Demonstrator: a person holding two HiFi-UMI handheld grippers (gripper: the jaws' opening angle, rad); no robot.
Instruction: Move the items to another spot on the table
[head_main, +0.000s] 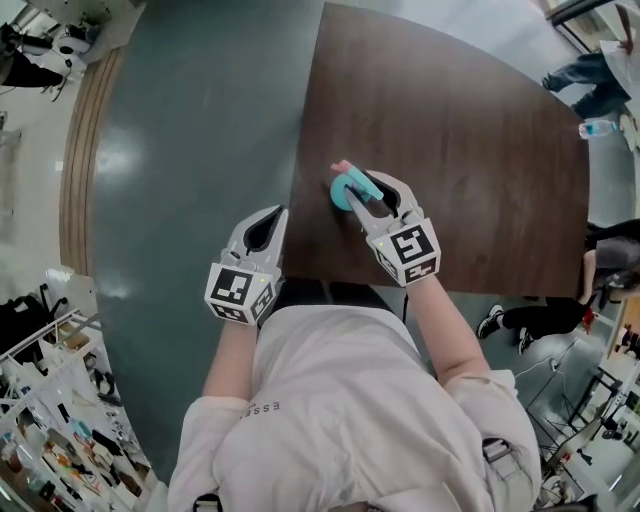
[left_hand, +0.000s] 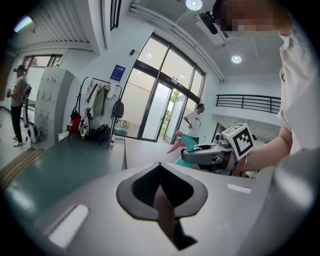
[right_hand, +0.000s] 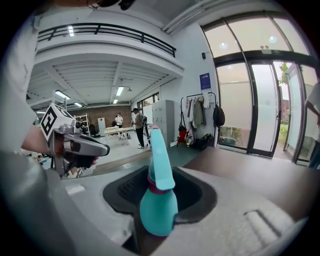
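Near the worktop left edge, spray bottle: upright, long axis vertical, nozzle aimed away from right gripper
Right fingers: pinching its teal body, one each side
Left fingers: pressed together, empty

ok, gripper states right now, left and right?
Left gripper: shut, empty.
Right gripper: shut on the spray bottle.

Bright daylight, fisheye-warped dark edges, perhaps slightly soft.
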